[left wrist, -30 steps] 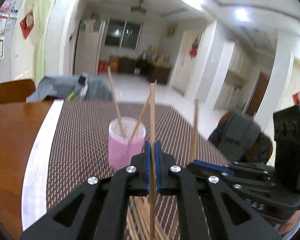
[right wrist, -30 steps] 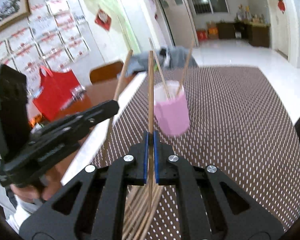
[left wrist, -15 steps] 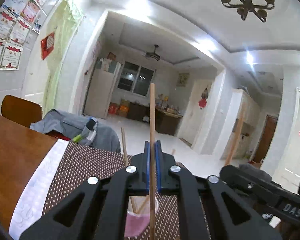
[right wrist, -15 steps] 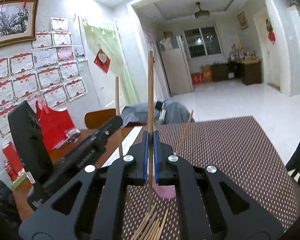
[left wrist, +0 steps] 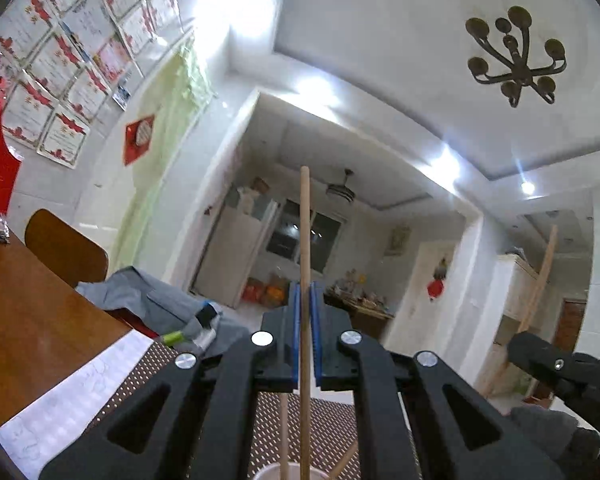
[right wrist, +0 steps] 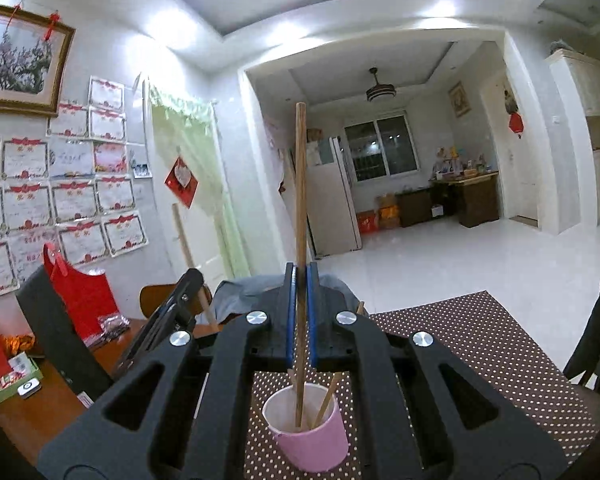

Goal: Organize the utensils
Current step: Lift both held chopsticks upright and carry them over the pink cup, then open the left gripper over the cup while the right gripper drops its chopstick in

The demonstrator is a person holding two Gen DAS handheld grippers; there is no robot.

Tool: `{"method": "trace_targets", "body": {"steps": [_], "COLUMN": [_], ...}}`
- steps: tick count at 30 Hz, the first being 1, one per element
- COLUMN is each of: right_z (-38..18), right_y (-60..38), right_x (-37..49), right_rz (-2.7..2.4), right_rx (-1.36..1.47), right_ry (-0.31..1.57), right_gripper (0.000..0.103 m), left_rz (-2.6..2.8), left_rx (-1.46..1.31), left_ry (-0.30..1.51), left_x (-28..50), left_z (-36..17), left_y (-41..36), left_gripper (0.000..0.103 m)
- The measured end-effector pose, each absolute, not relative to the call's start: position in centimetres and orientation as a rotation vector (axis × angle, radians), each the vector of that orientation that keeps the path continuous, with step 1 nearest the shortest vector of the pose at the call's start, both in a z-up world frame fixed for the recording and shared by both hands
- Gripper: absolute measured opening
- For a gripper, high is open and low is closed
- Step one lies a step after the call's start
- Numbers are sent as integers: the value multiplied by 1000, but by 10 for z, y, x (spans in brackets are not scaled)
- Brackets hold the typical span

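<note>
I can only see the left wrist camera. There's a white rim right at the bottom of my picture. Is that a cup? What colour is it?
Observer: Yes, it's a cup, and the outside is pink. It stands upright on the dotted mat.
Child: Where does the other gripper's stick go?
Observer: The right gripper is shut on a chopstick that stands upright, and its lower end is inside the cup.
Child: How far in?
Observer: Deep, close to the bottom. I can't tell whether it touches.
</note>
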State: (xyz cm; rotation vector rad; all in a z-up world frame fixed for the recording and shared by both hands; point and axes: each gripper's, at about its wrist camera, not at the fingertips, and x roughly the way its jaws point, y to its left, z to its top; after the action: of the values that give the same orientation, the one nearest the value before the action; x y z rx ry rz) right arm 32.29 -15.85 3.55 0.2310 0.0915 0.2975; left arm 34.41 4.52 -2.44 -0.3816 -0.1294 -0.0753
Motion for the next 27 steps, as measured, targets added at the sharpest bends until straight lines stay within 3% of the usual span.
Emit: {"method": "trace_targets", "body": {"steps": [14,15,17,27], "right_z": [-3,-4,-5,-6], "right_y": [-147,-147,-149,-150], "right_x": [359,359,361,363], "right_rz": [281,281,285,304], "right_rx": [234,234,242,274], "right_ry": [194,201,217,254], "right_gripper": [5,5,5,6], "left_rz": [-118,-123,-125,-50], "left_rx": [-287,-278,-274,-204], "left_ry": [-29,-16,2,65], "left_x": [370,371,369,347], "left_z": [-44,-44,-42,-25], "left_y": [30,29,28,32], "left_gripper": [7,9,33,41]}}
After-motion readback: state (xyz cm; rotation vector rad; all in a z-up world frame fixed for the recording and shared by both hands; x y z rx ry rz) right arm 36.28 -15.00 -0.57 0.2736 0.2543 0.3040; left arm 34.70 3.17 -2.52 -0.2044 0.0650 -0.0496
